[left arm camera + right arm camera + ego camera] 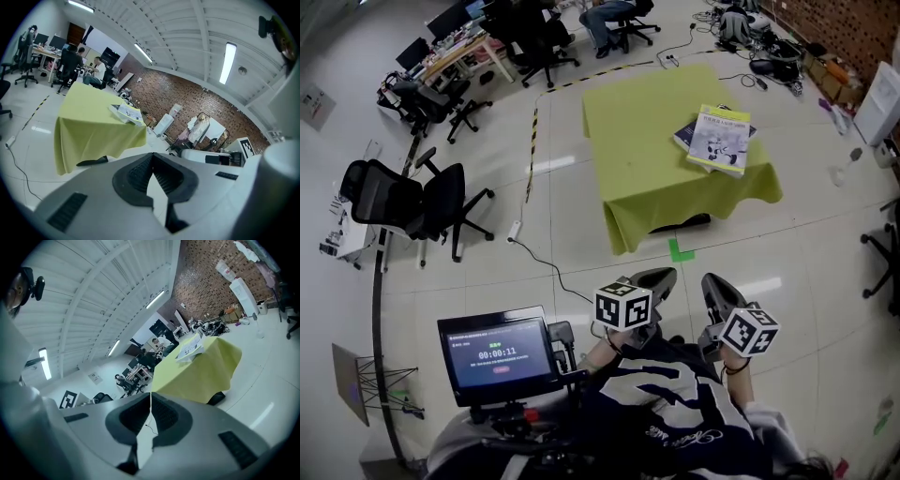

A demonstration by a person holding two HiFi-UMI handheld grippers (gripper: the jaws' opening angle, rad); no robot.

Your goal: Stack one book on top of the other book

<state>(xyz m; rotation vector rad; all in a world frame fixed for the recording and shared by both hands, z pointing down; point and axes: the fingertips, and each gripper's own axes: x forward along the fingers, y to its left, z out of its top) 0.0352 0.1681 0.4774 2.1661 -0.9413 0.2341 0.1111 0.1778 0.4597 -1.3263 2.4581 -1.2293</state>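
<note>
A white-and-yellow book (720,139) lies on top of a dark blue book (684,134), near the right edge of a table with a yellow-green cloth (637,159). Both grippers are held close to the person's body, well short of the table. My left gripper (661,278) is shut with nothing between its jaws; my right gripper (715,284) is likewise shut and empty. In the left gripper view the stacked books (125,113) sit far off on the table (89,117) beyond the left gripper (152,157). The right gripper view shows the books (190,349) far beyond the right gripper (150,397).
Black office chairs (412,202) stand at the left. A screen on a stand (499,354) is at the person's left. A cable (544,262) trails on the floor, and a green tape mark (681,250) lies before the table. Desks and seated people fill the back.
</note>
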